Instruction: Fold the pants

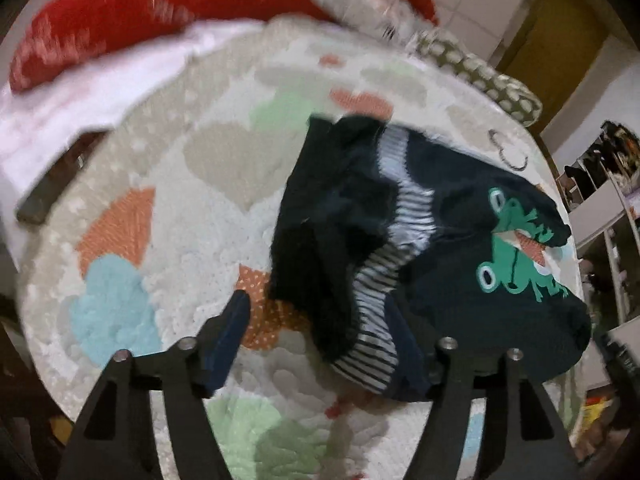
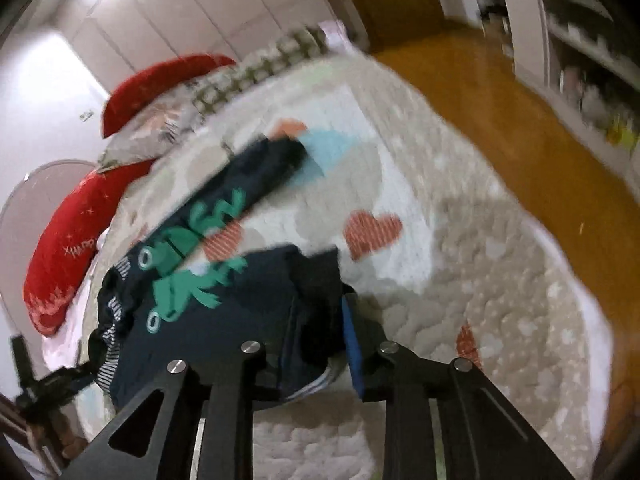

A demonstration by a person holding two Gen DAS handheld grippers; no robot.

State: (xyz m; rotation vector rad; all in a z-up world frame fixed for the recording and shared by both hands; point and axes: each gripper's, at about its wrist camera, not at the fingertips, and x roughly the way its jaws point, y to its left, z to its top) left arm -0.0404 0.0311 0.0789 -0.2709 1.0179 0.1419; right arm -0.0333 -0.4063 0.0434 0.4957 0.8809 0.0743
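Observation:
Small navy pants with a green frog print and a striped waistband lie crumpled on a heart-patterned blanket. My left gripper stands open at their near edge. Its left pad is bare over the blanket, and its right finger is hidden under the cloth. In the right wrist view the pants stretch away up and to the left, frog print facing up. My right gripper is shut on a bunched fold of them. Its blue pad presses the cloth, and the other finger is covered.
Red pillows and a spotted pillow line the far side of the bed. A dark flat object lies at the left, and thin rings behind the pants. Wooden floor and shelves are beyond the bed's right edge.

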